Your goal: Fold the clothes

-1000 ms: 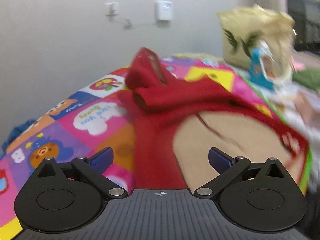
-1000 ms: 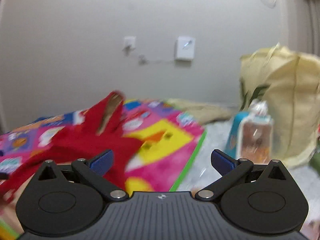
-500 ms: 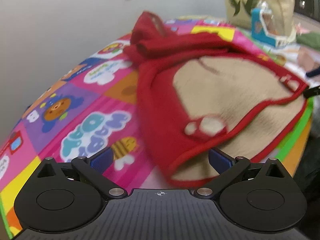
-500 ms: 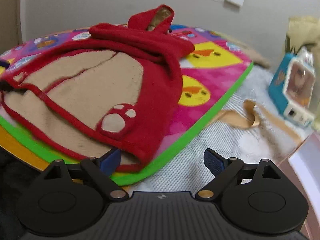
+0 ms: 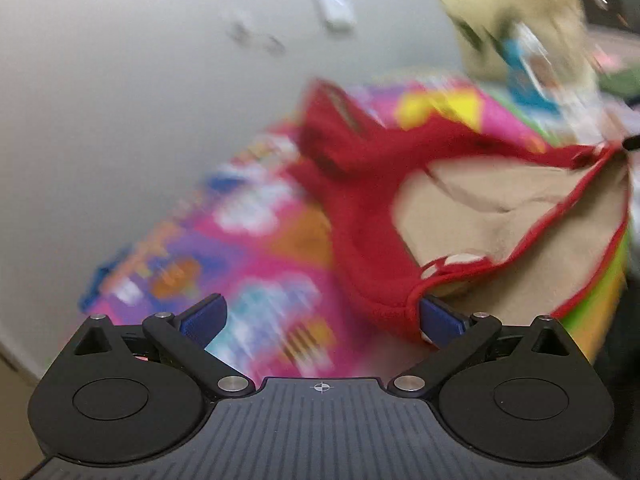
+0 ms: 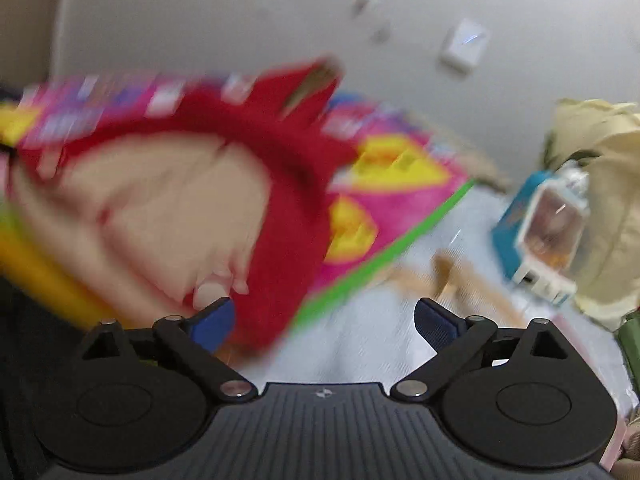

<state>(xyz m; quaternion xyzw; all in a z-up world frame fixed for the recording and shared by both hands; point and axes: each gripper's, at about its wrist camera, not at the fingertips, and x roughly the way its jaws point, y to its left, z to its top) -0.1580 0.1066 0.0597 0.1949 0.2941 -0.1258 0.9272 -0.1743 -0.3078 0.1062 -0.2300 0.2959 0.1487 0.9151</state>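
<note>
Left wrist view, blurred: left gripper [image 5: 322,316] has its fingers spread wide over the play mat [image 5: 256,248]. Red garment [image 5: 360,216] lies on the mat from 12 o'clock to 3 o'clock of the gripper, tan lining up; its near red hem sits against the right blue pad [image 5: 440,318], no pinch, the other pad clear of it. Wall plate [image 5: 334,8] sits at 12 o'clock on the wall [image 5: 120,80]; cream bag [image 5: 512,12] and blue toy box [image 5: 528,76] at 1 o'clock. Right wrist view, also blurred: right gripper [image 6: 324,318] fingers stand apart and are opening; the garment's [image 6: 168,208] red corner lies between them, close by the left pad [image 6: 214,322], but whether it touches I cannot tell. Garment spreads toward 10 o'clock on the mat [image 6: 392,184]. White bedcover [image 6: 360,340] lies under the gap; toy box [image 6: 540,224] and bag [image 6: 608,200] at 2 o'clock.
</note>
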